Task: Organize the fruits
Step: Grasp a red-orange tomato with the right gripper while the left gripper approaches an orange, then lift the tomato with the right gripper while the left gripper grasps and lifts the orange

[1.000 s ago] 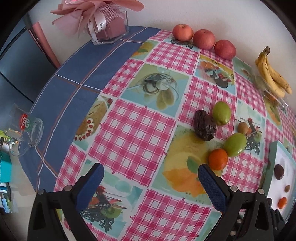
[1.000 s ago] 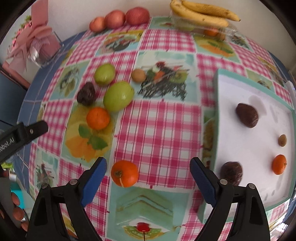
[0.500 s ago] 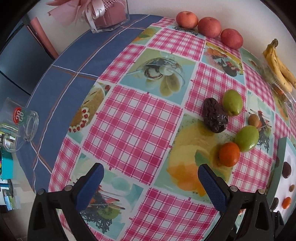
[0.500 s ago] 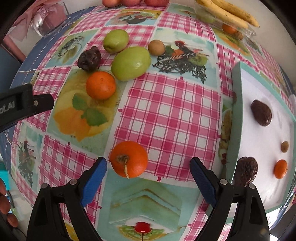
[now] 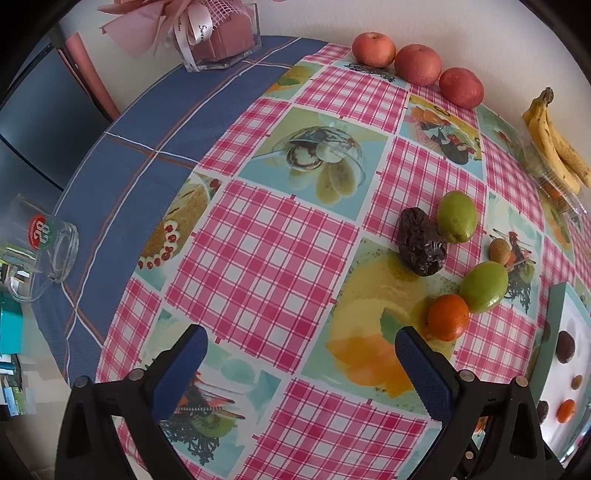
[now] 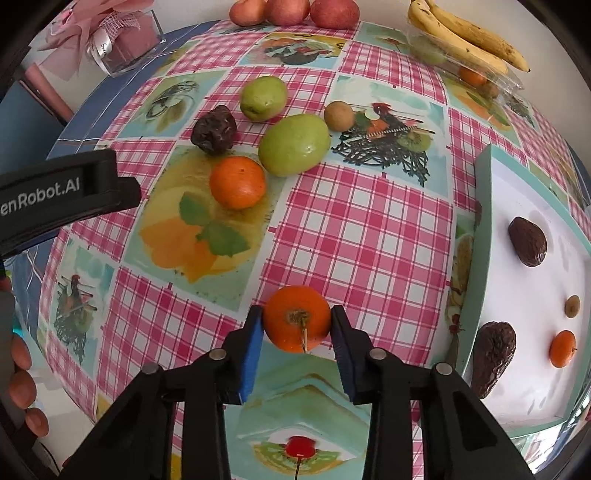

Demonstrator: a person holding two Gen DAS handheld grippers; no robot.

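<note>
My right gripper (image 6: 297, 326) is shut on an orange tangerine (image 6: 296, 318) with a stem, on the checked tablecloth near the front. Further back lie another tangerine (image 6: 237, 182), two green fruits (image 6: 293, 144) (image 6: 263, 98), a dark wrinkled fruit (image 6: 214, 129) and a small brown fruit (image 6: 339, 115). The white tray (image 6: 487, 184) at the right holds two dark fruits (image 6: 527, 241), a small brown fruit and a tangerine (image 6: 562, 348). My left gripper (image 5: 299, 350) is open and empty above the cloth; the loose tangerine (image 5: 447, 316) lies just right of its right finger.
Three red apples (image 5: 417, 63) line the back wall. Bananas (image 6: 469, 33) lie on a clear plastic box at the back right. A gift box with a pink bow (image 5: 218, 33) stands at the back left. A glass mug (image 5: 48, 243) sits on the blue cloth's left edge.
My right gripper has moved forward and closed on the stemmed tangerine. My left gripper has shifted slightly and stays open.
</note>
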